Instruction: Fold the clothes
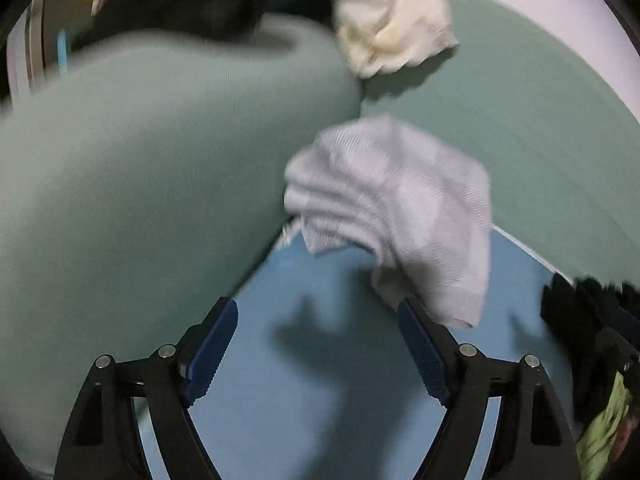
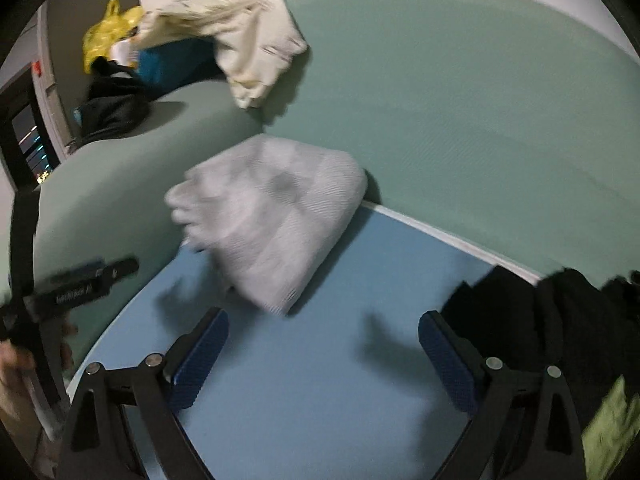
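A folded light grey knit garment [image 1: 396, 208] lies at the far edge of a blue board [image 1: 320, 360], partly on the green sofa. It also shows in the right wrist view [image 2: 272, 216]. My left gripper [image 1: 316, 316] is open and empty, just short of the garment; its right finger tip is next to the garment's lower corner. My right gripper [image 2: 324, 332] is open and empty above the blue board [image 2: 320, 400], short of the garment. The left gripper's body [image 2: 80, 284] shows at the left of the right wrist view.
A crumpled cream garment [image 1: 392, 16] [image 2: 248, 36] lies further back on the green sofa [image 2: 480, 100]. Dark clothes [image 2: 540, 320] and a green item [image 2: 612, 432] lie at the board's right. A yellow bag [image 2: 108, 32], black and teal items sit behind the sofa arm [image 1: 140, 160].
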The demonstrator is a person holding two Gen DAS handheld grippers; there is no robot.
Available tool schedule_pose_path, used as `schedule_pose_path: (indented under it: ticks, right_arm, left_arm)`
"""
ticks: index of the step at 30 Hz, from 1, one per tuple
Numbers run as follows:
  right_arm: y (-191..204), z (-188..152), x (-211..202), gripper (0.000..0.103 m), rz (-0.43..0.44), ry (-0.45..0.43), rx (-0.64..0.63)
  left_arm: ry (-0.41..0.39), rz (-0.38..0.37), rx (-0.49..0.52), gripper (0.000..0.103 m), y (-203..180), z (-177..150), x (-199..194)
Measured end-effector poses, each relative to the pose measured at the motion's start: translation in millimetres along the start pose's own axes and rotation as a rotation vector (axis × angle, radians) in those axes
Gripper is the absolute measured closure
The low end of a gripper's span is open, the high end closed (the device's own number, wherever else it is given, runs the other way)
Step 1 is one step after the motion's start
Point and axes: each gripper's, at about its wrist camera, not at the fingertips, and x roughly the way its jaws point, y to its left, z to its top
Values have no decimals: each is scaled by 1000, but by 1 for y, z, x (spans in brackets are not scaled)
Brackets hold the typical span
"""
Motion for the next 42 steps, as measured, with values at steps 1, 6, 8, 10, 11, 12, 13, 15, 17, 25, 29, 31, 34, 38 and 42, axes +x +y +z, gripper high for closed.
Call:
schedule_pose_path:
  ticks: [1, 6, 8, 10, 11, 12, 13, 15, 17, 25, 29, 31, 34, 38, 42]
  right_arm:
    - [8, 2, -7, 5, 19, -4, 4]
    - [35, -9, -49, 0, 56, -54, 20]
    - [47, -10, -67, 0, 64, -80, 3]
    - [63, -9, -74, 0, 70, -104, -23]
    - [69, -8, -76, 0, 68, -114, -37]
    - [76, -8, -76, 0, 61, -123, -53]
    - [82, -7, -76, 0, 54, -132, -68]
    - [92, -7, -78, 0, 39, -147, -99]
    - [97, -7, -77, 0, 18, -155, -125]
    - [102, -11, -75, 0, -2, -150, -151]
    - [103, -3, -63, 0, 13, -148, -150]
    - [101, -3, -62, 0, 24, -146, -146]
    - [97, -5, -62, 0, 30, -142, -154]
    - [95, -8, -63, 0, 24, -142, -174]
    - [91, -10, -68, 0, 24, -138, -178]
  left_arm:
    - [-9, -7, 9, 20, -3, 5, -13]
    - [-48, -77, 13, 20, -21, 24, -68]
    - [-63, -80, 13, 20, -26, 28, -80]
    - [-71, -79, 20, 20, -28, 25, -95]
    - [-71, -75, 24, 20, -29, 24, -99]
    - [-71, -72, 28, 20, -29, 23, -103]
    - [-68, -67, 29, 20, -28, 23, -106]
    - [-62, -58, 30, 20, -27, 22, -111]
    - [-63, -61, 23, 20, -24, 22, -116]
    - [-38, -63, 17, 20, -25, 21, -116]
    - [-28, -55, 28, 20, -28, 18, -107]
    - [-18, -52, 30, 20, -29, 18, -101]
    - [-16, -54, 36, 20, -29, 17, -97]
    - [-15, -49, 45, 20, -32, 18, -94]
    - [-7, -58, 44, 20, -35, 19, -93]
